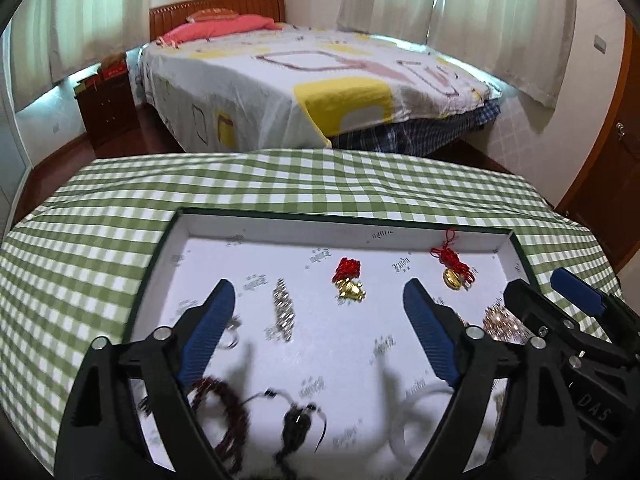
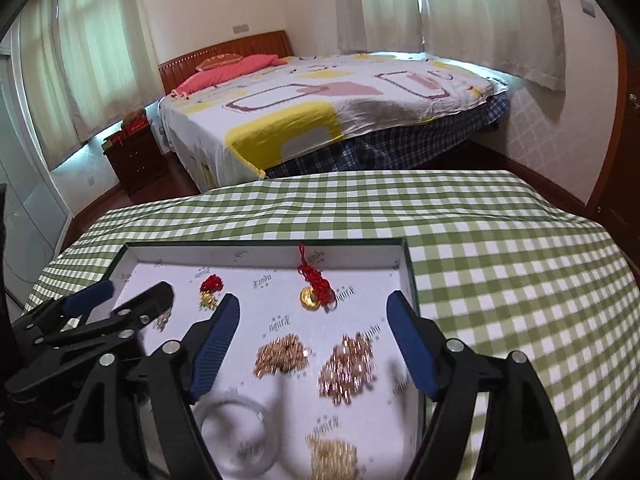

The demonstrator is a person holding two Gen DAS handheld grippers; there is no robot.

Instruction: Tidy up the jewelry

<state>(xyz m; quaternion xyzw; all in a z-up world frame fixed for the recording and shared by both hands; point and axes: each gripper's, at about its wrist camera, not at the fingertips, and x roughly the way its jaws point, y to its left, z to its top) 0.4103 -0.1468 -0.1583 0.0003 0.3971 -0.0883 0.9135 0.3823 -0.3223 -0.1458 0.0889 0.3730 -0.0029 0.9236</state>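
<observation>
A shallow white-lined tray (image 1: 280, 224) with a dark rim lies on the green checked table. In the left wrist view it holds a silver chain (image 1: 283, 309), a gold charm with red tassel (image 1: 349, 280), a gold coin on red cord (image 1: 454, 270), a dark bead bracelet (image 1: 224, 412) and a black pendant (image 1: 298, 424). My left gripper (image 1: 320, 300) is open and empty above them. In the right wrist view my right gripper (image 2: 314, 316) is open and empty over two gold chain heaps (image 2: 282, 354), (image 2: 350, 366), a clear bangle (image 2: 240, 436) and another gold heap (image 2: 332, 456).
The checked tablecloth (image 2: 500, 264) spreads around the tray, with its far edge near a bed (image 1: 320, 80). A dark nightstand (image 1: 106, 108) stands left of the bed. Each gripper shows in the other's view, the right one (image 1: 560, 312) close beside the left.
</observation>
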